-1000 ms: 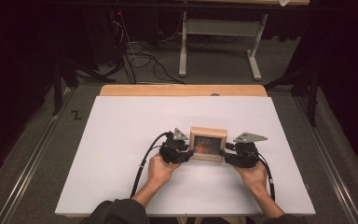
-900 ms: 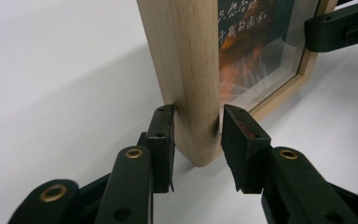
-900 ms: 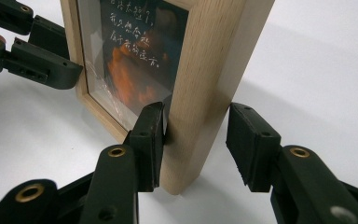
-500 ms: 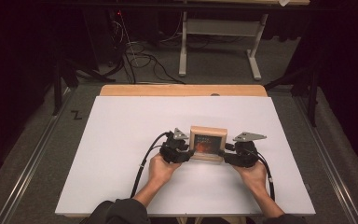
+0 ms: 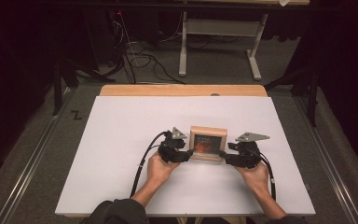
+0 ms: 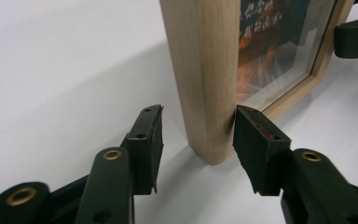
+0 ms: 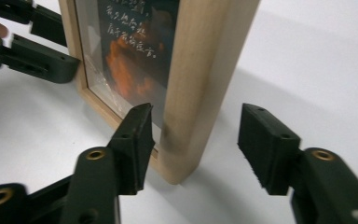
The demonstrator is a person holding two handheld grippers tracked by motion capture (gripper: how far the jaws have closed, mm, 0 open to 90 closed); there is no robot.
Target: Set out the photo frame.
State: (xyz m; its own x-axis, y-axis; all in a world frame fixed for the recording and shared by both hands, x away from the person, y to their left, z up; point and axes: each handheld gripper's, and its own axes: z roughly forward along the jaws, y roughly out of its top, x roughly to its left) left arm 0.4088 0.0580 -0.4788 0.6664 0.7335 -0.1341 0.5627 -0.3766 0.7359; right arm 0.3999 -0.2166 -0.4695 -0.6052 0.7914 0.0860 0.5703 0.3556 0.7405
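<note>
Item: one upright light-wood picture frame (image 5: 208,143) with glazed front, holding a dark print with an orange-red motif and pale lines of script too small to read; it stands on the white-topped table (image 5: 121,140) a little nearer the person's edge than the middle. In the high view the print is a blur of orange, and the frame's lower corners are covered by the tongs. The left gripper view cuts the frame off at the top and shows its rounded side edge and bottom corner; the right gripper view likewise crops the top. The frame's back and any stand are hidden. Left tongs (image 6: 198,133), black, two-jaw, held in the person's left hand (image 5: 157,168): jaws have just been opening and stand moderately wide, straddling the frame's left lower corner; one pad appears to just meet the glazed face, the other stands clear of the back with table showing between, so no grip. Right tongs (image 7: 195,140), black, held in the right hand (image 5: 256,173): jaws have just been opening, now wide, straddling the right lower corner; the near pad lies close by the front, contact unclear, the far pad well off the back. The frame stands on its own between both.
</note>
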